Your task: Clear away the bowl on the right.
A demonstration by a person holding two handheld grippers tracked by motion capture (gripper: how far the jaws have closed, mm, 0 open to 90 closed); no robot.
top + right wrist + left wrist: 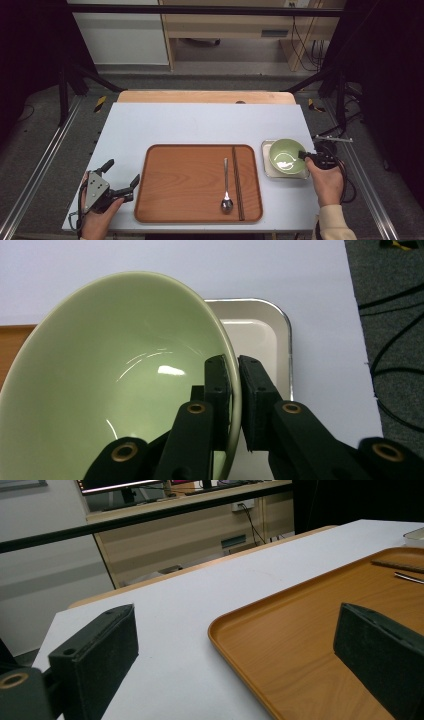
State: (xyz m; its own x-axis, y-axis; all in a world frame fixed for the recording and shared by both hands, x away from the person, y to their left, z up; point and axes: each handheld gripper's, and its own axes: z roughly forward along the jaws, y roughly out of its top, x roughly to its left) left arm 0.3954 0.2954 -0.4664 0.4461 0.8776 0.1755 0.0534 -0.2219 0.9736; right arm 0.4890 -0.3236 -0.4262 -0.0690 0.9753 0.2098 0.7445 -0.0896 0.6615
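A pale green bowl [285, 153] sits over a small white square dish [266, 170] to the right of the brown tray [190, 185]. My right gripper [303, 155] is shut on the bowl's right rim; in the right gripper view the green bowl [120, 385] rim runs between the two pads of my right gripper [235, 390], with the white dish [260, 335] behind. A metal spoon [226, 190] and dark chopsticks [237, 182] lie on the tray. My left gripper [122, 175] is open by the tray's left edge, and in its own view my left gripper [235, 645] straddles the tray [310, 645] corner.
The light grey tabletop [200, 122] extends beyond the tray, with a wooden strip [205, 96] at its far edge. Black frame bars and cables [340, 135] stand to the right of the table. A wooden bench and monitor [200, 510] lie beyond the far edge.
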